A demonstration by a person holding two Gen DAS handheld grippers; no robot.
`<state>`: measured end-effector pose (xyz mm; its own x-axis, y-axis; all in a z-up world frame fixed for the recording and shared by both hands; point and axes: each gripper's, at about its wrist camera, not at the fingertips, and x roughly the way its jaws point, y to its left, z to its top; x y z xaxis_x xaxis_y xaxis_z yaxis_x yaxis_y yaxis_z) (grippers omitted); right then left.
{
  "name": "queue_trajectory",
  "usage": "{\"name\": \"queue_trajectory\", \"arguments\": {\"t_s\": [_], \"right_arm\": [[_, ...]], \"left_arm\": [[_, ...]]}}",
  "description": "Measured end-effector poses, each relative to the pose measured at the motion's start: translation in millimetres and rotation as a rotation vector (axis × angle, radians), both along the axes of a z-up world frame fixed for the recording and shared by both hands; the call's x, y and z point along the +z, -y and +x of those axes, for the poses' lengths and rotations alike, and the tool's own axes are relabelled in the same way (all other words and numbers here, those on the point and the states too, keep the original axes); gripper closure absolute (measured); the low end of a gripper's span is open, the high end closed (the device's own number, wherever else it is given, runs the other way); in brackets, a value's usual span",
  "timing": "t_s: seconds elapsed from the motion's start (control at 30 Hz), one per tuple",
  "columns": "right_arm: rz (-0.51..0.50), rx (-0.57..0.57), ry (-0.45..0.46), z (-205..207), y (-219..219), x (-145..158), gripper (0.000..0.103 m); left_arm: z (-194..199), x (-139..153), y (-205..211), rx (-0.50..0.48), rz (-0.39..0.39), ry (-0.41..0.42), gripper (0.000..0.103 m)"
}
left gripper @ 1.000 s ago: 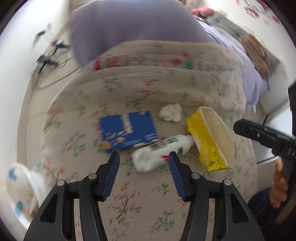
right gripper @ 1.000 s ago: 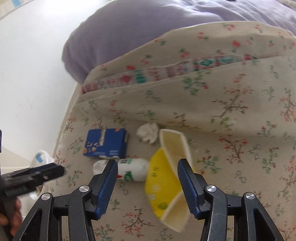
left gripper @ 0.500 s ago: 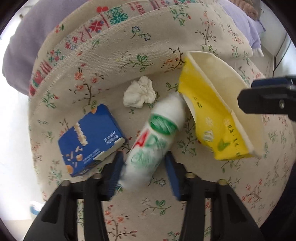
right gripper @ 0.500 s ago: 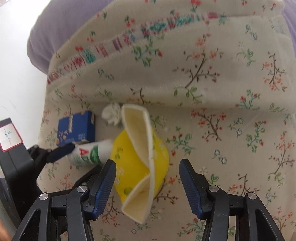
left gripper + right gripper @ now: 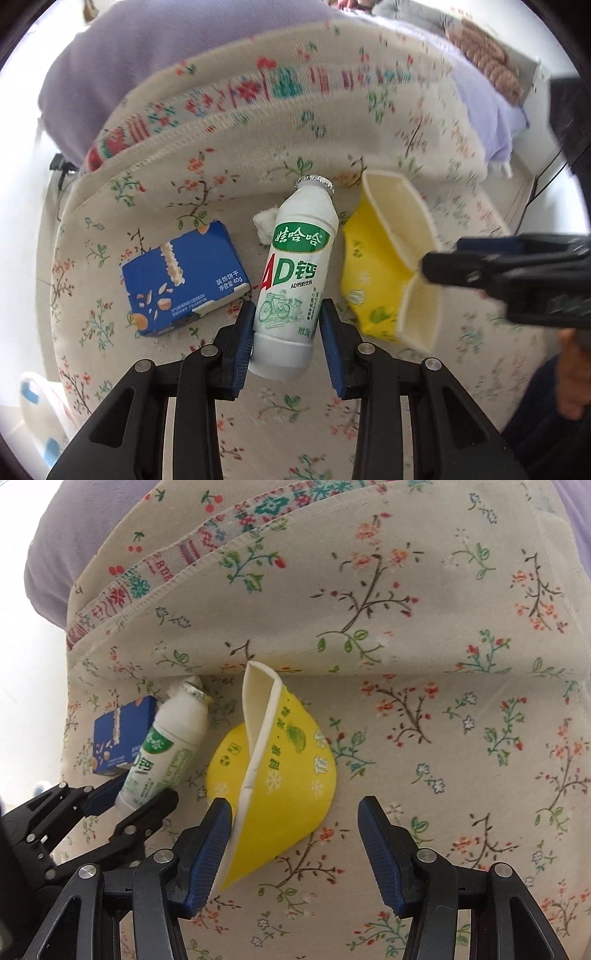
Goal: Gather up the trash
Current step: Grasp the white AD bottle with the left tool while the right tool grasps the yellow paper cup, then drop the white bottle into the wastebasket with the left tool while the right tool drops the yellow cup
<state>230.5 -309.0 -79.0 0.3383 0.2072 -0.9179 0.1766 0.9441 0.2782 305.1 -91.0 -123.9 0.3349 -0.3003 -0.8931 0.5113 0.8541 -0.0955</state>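
My left gripper point(image 5: 287, 325) clamps the AD calcium milk bottle point(image 5: 295, 273) (cap forward); right gripper point(image 5: 295, 843) gapes wide around the crushed yellow paper bowl point(image 5: 277, 775).

The left gripper point(image 5: 286, 325) clamps a white plastic drink bottle point(image 5: 295, 273); a blue cardboard biscuit box point(image 5: 181, 282) lies left of it, a crushed yellow paper cup point(image 5: 384, 266) right.

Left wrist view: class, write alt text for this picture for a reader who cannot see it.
The left hand-held gripper grips a white drink bottle near its base, above a floral bedspread. A blue snack box lies to its left, a crumpled tissue behind it, and a squashed yellow paper bowl to its right, where the right hand-held gripper reaches in.
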Motion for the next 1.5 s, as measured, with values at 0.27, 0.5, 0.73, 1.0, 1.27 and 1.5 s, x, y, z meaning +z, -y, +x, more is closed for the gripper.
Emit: {"name": "queue_trajectory", "arguments": {"t_s": [0.27, 0.5, 0.73, 1.0, 1.27, 1.5], "right_arm": [[-0.091, 0.081, -0.021, 3.6, -34.6, -11.7, 0.041], [-0.082, 0.049, -0.015, 5.2, -36.6, -19.4, 0.049], [-0.145, 0.034, 0.084, -1.2, -40.9, -3.0, 0.088], [-0.095, 0.049, 0.18, -10.3, -60.0, 13.5, 0.089], [-0.059, 0.102, 0.209, -12.6, -100.8, 10.8, 0.089], [0.051, 0.159, 0.175, -11.5, -133.2, 0.1, 0.089]], "left_arm": [[-2.1, 21.4, -47.6, 0.053, -0.058, -0.016, 0.066], [-13.4, 38.9, -77.7, 0.075, -0.089, -0.01, 0.066], [-27.5, 46.7, -110.8, 0.124, -0.113, -0.019, 0.066], [-33.2, 41.6, -116.6, 0.188, -0.131, -0.024, 0.066], [-41.0, 43.8, -159.1, 0.259, -0.16, -0.03, 0.066], [-44.7, 40.6, -236.4, 0.432, -0.187, -0.064, 0.066]]}}
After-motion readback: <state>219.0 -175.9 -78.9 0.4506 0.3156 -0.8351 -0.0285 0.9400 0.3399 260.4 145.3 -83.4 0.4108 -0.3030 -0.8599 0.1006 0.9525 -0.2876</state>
